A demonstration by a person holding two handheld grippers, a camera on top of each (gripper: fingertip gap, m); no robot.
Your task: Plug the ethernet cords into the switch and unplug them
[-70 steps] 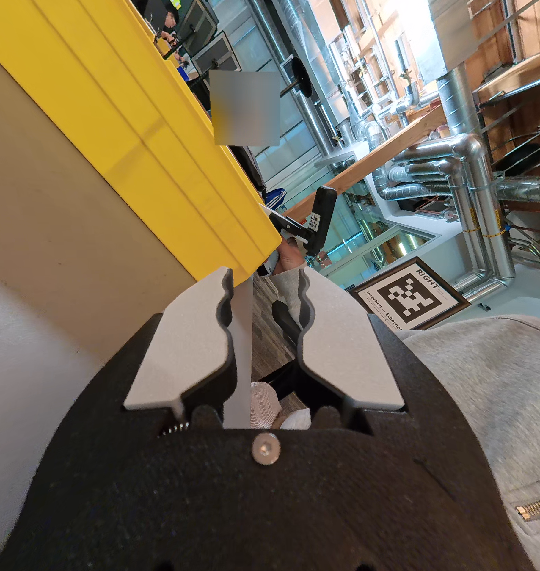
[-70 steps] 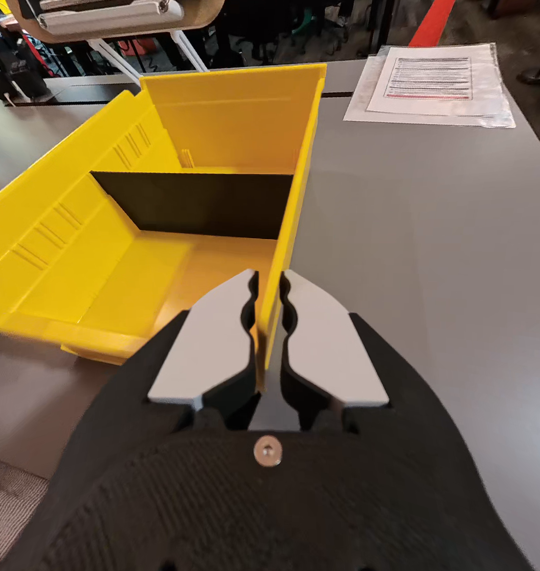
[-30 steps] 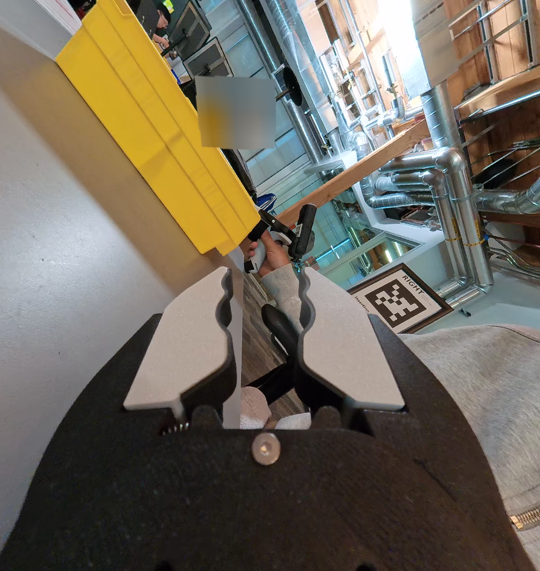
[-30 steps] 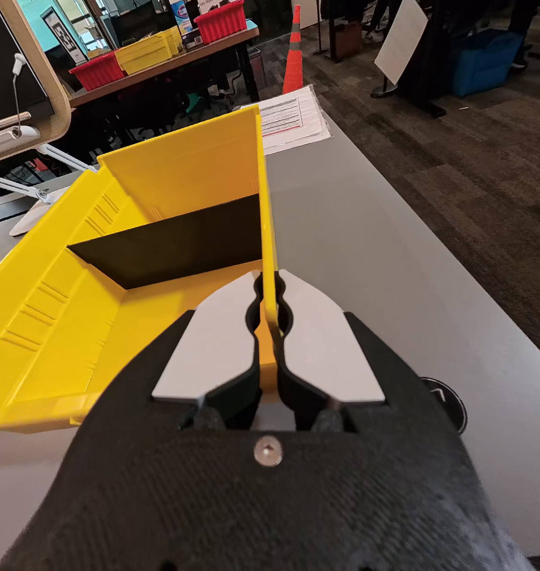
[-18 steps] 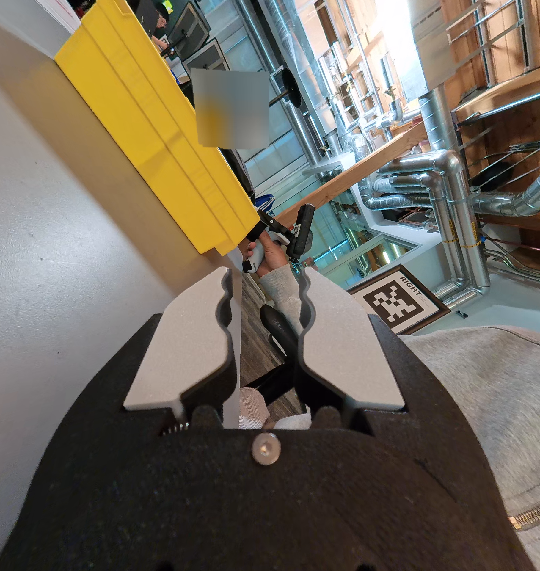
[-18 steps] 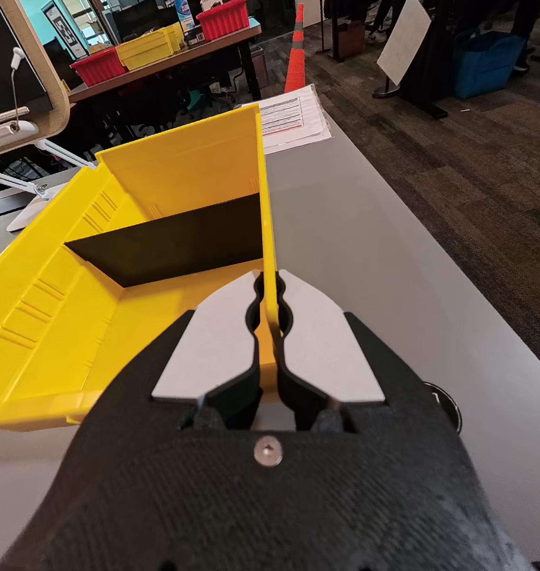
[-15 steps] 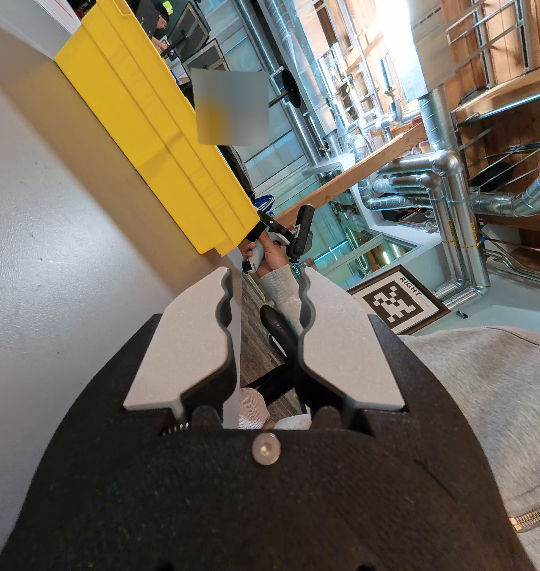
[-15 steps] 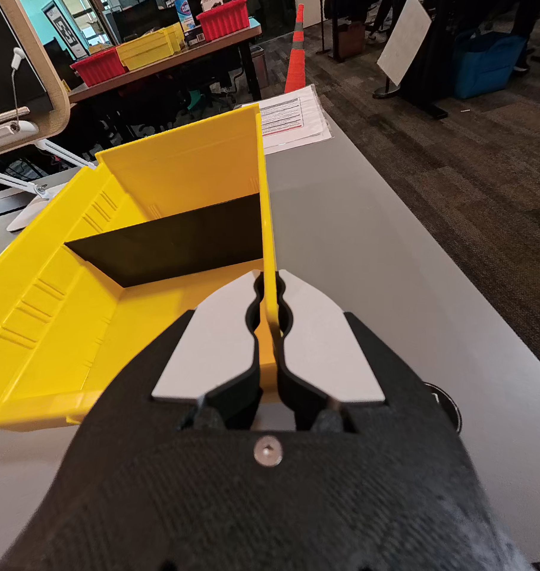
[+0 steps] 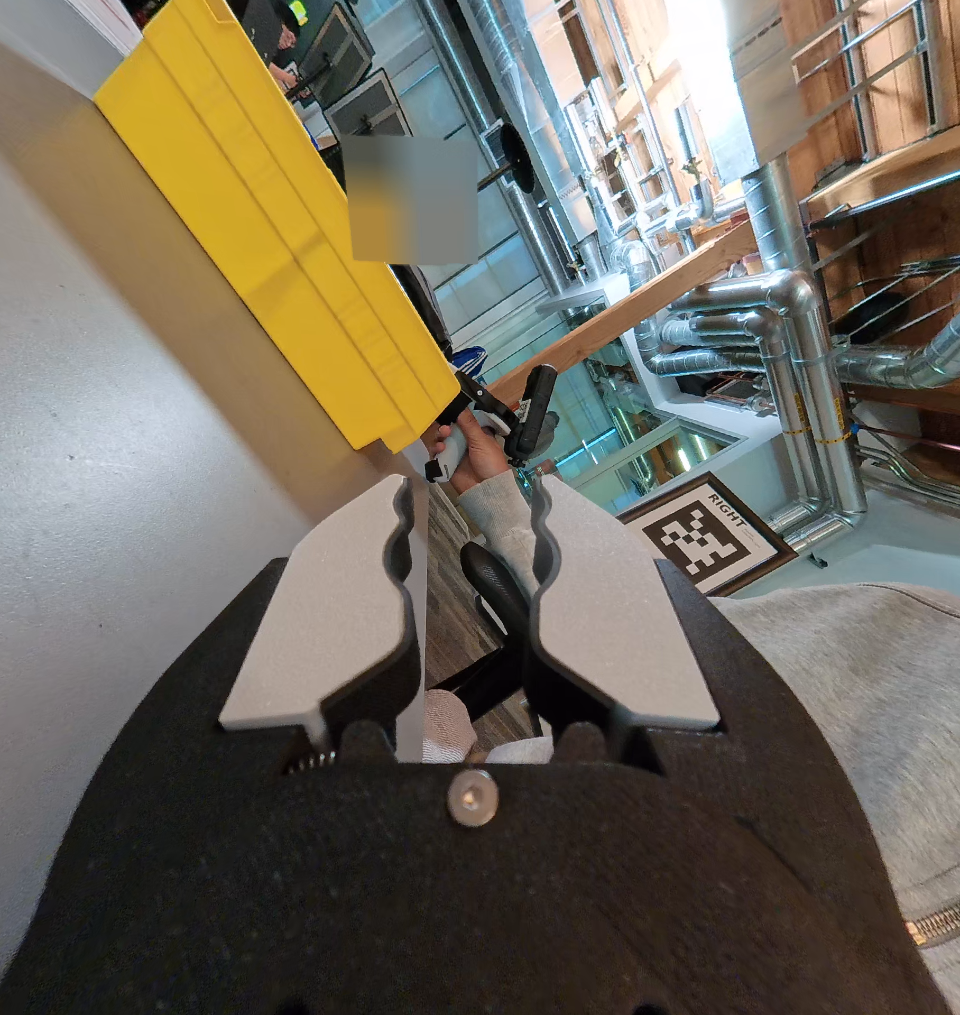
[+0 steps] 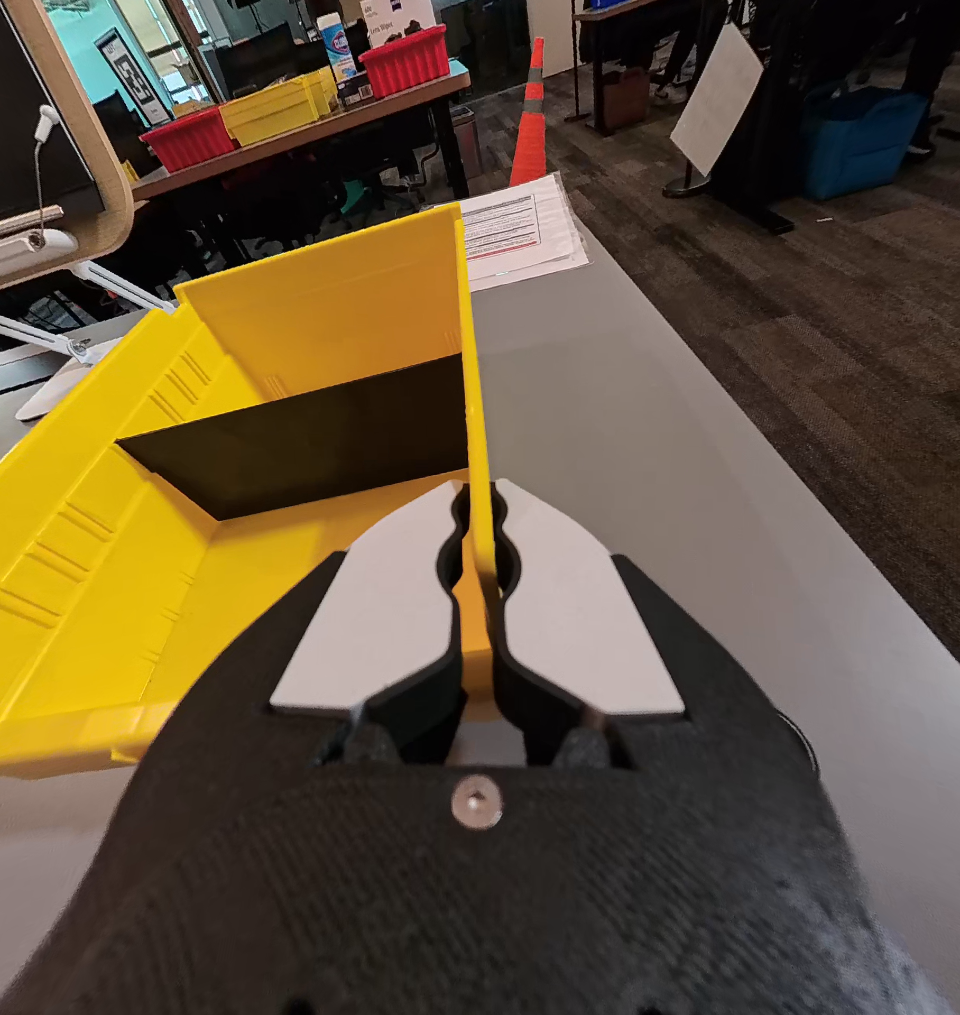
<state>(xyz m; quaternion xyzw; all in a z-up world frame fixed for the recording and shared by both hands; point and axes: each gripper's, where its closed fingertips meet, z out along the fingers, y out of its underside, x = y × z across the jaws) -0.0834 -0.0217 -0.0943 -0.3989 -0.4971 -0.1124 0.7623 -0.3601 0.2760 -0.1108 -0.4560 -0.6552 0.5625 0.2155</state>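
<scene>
No ethernet cord or switch shows in either view. My right gripper (image 10: 479,489) is shut on the right side wall of a yellow bin (image 10: 329,318) near its front corner. The bin sits on the grey table (image 10: 631,494), and nothing lies in it that I can see besides a black divider (image 10: 302,439). My left gripper (image 9: 469,486) is open and empty. It lies on its side at the table's edge (image 9: 82,439), away from the bin (image 9: 280,230). The left wrist view also shows the hand (image 9: 478,445) holding the right gripper at the bin's corner.
A sleeved paper sheet (image 10: 522,236) lies on the table behind the bin. The table's right edge drops to carpet. An orange cone (image 10: 530,132), red and yellow bins on a far table (image 10: 280,110) and a blue tub (image 10: 857,143) stand beyond. A framed marker sign (image 9: 697,538) stands near the person's grey sleeve.
Over two seconds the bin, held by my right gripper, moved away from my left gripper toward the table's right side. In the last half second almost nothing moved.
</scene>
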